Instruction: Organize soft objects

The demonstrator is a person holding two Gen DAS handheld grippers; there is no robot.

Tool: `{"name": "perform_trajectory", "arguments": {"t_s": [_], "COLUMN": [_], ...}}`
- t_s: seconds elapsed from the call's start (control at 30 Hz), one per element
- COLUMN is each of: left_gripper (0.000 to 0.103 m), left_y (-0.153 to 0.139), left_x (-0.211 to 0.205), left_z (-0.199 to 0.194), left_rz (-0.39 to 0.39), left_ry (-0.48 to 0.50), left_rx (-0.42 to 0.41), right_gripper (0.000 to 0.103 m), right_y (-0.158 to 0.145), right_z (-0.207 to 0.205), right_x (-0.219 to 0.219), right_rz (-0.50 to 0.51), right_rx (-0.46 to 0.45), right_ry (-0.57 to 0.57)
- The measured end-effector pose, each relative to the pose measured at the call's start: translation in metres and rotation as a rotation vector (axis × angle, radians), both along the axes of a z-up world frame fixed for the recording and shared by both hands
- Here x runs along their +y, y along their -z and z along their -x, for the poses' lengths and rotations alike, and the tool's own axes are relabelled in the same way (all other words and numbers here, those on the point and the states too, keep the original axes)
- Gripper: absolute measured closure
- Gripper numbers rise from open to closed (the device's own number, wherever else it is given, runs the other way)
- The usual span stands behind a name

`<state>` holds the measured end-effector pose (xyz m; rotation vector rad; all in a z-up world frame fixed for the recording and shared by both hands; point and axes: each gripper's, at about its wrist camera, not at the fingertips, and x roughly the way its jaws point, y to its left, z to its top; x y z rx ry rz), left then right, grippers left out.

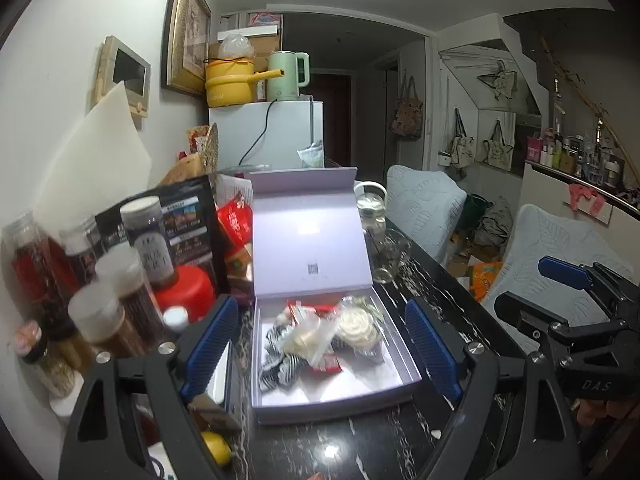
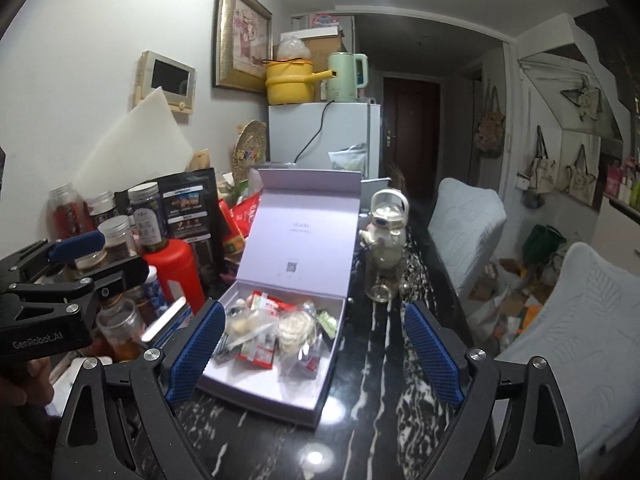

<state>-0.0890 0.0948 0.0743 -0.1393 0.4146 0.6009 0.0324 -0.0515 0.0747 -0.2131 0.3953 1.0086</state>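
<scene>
A pale lilac gift box (image 1: 404,364) (image 2: 276,394) lies on the black marble table with its lid (image 1: 308,236) (image 2: 304,232) standing upright. Inside it sit several soft pieces: a cream knitted flower (image 1: 358,326) (image 2: 294,328), striped black-and-white fabric (image 1: 280,368), clear bags and red packets (image 2: 262,350). My left gripper (image 1: 322,350) hovers open above the box, its blue pads either side, nothing between them. My right gripper (image 2: 312,352) is open too and holds nothing, the box's right half between its pads in view. Each gripper shows at the other view's edge (image 1: 560,276) (image 2: 76,246).
Jars (image 1: 132,276), a red bottle (image 2: 178,272) and a black pouch (image 2: 192,216) crowd the table's left side. A glass teapot (image 2: 386,240) and cups (image 1: 390,256) stand right of the box. A lemon (image 1: 216,448) lies near the front. Padded chairs (image 2: 464,224) line the right edge.
</scene>
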Motion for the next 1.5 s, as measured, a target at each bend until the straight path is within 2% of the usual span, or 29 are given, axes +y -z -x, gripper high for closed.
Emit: {"name": "perform_trajectory", "arguments": {"t_s": [0.2,0.4,0.63,0.9,1.5], "left_gripper": [0.016,0.016,0.017,0.017,0.017], "left_y": [0.022,0.048,0.069,0.078,0.084], "left_x": [-0.012,-0.014,-0.007,-0.007,-0.01], "left_z": [0.008,0.004,0.002,-0.004,-0.01], "left_rz": [0.012,0.015,0.057,0.053,0.054], "left_ry": [0.015,0.039,0.052,0.052,0.077], "left_rx": [0.035,0.066,0.061,0.061,0.08], "right_gripper": [0.011,0.011,0.011,0.011,0.011], "right_y": [0.021,0.043,0.063,0.075,0.081], "right_z": [0.012,0.028,0.033,0.031,0.028], "right_x": [-0.019,-0.026,-0.031,-0.03,-0.024], "right_rz": [-0.006,0.039,0.046,0.065,0.077], "right_rx": [0.056,0.031,0.057,0.067,0.072], "right_ry": [0.028,0.078,0.116,0.136,0.134]}}
